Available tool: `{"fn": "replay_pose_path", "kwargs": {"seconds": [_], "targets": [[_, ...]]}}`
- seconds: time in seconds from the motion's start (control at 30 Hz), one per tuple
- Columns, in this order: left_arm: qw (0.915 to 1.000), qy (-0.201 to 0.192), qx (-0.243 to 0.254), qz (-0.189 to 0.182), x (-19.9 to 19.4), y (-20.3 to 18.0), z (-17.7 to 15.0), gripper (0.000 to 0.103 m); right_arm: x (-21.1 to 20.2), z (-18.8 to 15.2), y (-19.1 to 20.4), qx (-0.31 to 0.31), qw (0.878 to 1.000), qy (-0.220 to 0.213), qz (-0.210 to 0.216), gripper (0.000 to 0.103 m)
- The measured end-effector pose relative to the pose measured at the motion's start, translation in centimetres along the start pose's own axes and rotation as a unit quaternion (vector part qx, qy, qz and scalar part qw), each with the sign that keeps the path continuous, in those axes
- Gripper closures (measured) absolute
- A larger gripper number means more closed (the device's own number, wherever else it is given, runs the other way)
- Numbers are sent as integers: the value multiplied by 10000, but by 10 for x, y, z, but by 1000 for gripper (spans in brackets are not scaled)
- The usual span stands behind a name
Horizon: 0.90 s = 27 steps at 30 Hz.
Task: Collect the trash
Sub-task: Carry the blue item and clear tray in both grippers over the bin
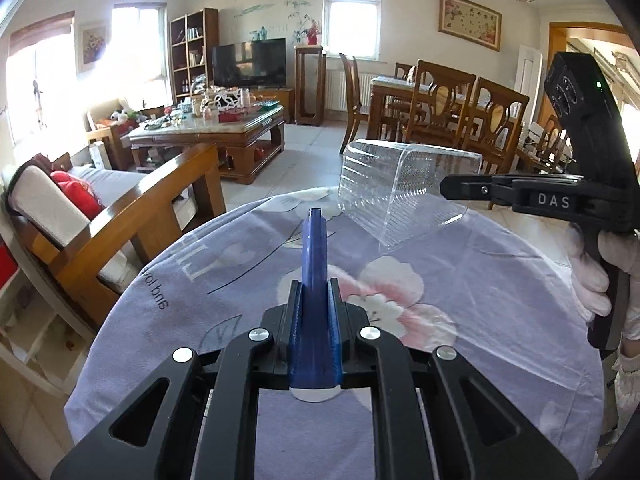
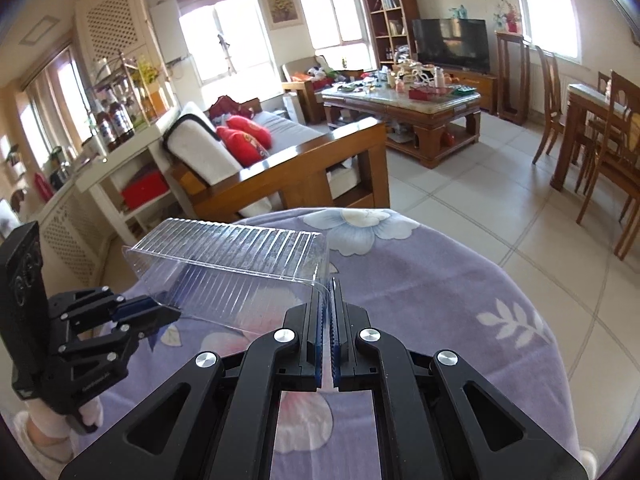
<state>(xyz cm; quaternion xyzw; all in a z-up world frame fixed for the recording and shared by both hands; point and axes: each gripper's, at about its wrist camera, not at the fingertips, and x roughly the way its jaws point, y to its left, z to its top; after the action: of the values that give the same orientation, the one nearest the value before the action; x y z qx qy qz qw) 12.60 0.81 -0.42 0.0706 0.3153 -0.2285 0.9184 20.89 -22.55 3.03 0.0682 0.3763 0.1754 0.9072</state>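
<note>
A clear ribbed plastic container [image 1: 404, 188] is held tilted above the round table covered in a purple floral cloth [image 1: 480, 280]. My right gripper [image 1: 446, 188] comes in from the right and is shut on the container's rim. In the right wrist view the container [image 2: 232, 268] stretches left from my right gripper [image 2: 328, 284], whose blue pads pinch its edge. My left gripper [image 1: 314, 216] is shut with its blue pads together, empty, above the cloth and left of the container. It also shows in the right wrist view [image 2: 168, 312], its tips just under the container's left end.
A wooden sofa [image 1: 132, 208] with red cushions stands to the left of the table. A cluttered coffee table [image 1: 224, 128] and a TV [image 1: 248, 62] stand behind. A dining table with chairs [image 1: 448, 108] is at the back right. The floor [image 2: 500, 200] is tiled.
</note>
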Motion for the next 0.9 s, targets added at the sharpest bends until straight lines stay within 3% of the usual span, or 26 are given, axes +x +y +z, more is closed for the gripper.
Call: {"fn": "replay_pose_path", "kwargs": {"seconds": [0.23, 0.4, 0.77, 0.9], "targets": [[9988, -310, 198, -311, -19, -69, -5, 90, -92, -65, -36, 711, 9960, -469, -276, 99], [9961, -402, 308, -728, -23, -126, -12, 90, -151, -113, -73, 1380, 9851, -830, -597, 99], [9812, -349, 864, -1691, -7, -261, -13, 89, -265, -207, -161, 2204, 9524, -1302, -1656, 99], [9710, -299, 1198, -2046, -1, -315, -17, 89, -313, -245, -203, 2625, 9283, -1537, -2138, 99]]}}
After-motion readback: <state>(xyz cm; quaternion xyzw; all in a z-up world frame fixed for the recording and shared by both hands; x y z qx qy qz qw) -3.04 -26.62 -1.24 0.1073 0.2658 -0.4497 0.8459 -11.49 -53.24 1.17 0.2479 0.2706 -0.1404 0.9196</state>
